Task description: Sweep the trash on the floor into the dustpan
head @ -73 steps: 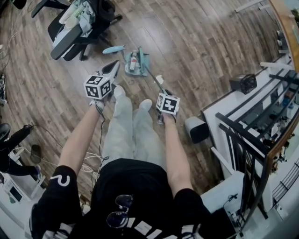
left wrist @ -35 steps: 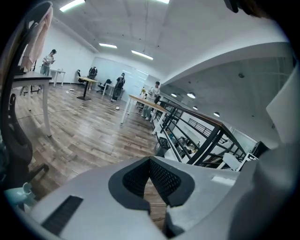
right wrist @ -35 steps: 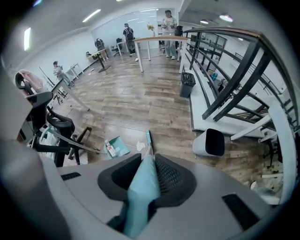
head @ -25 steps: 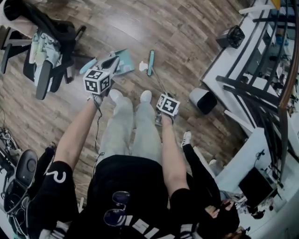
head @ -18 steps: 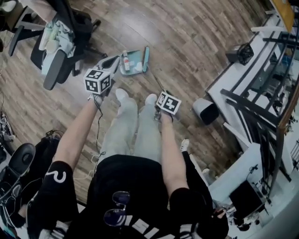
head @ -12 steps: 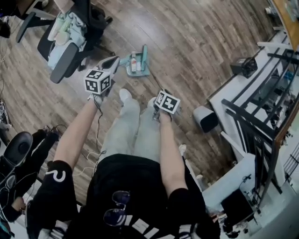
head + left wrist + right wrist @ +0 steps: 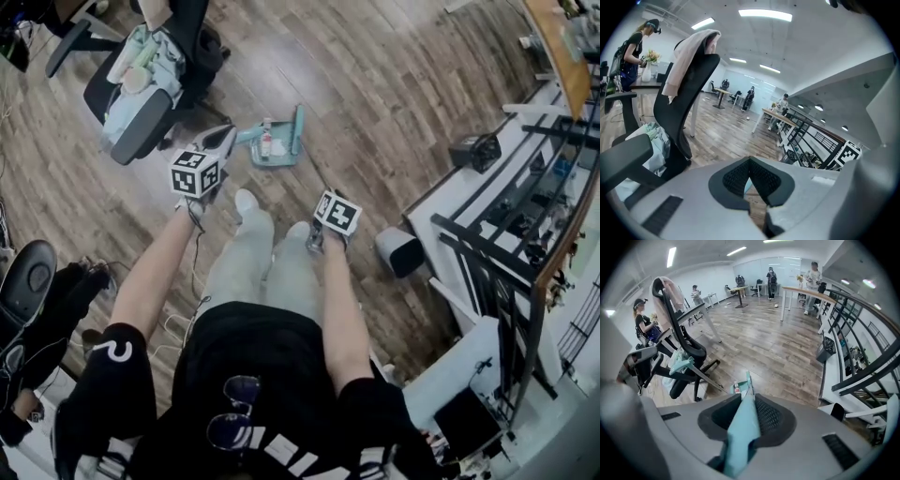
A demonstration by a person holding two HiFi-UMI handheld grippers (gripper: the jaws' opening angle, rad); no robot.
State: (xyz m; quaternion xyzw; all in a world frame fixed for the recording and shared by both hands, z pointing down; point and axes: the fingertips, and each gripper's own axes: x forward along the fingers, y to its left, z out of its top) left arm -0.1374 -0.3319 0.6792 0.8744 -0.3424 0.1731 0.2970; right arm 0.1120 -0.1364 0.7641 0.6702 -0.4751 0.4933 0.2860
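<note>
Right hand-held gripper (image 7: 749,405) clamps the teal broom (image 7: 740,437), left hand-held gripper (image 7: 751,182) pinches the dustpan (image 7: 277,161) handle — tilt it carelessly and the bottle (image 7: 266,142) inside could roll out.

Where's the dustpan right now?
In the head view, the dustpan is at top centre, just right of the left gripper, broom head on its right side.

Bright, even office light came from ceiling strips (image 7: 765,15), which clipped to white. Shadows were weak, with a pale sheen on the floor (image 7: 761,336). All three views were fisheye: straight lines bowed, and the gripper views' corners were vignetted black. The left gripper (image 7: 750,165) shell, close to the lens, was soft; the far room was sharp enough. The head view looked muted and low in contrast.
</note>
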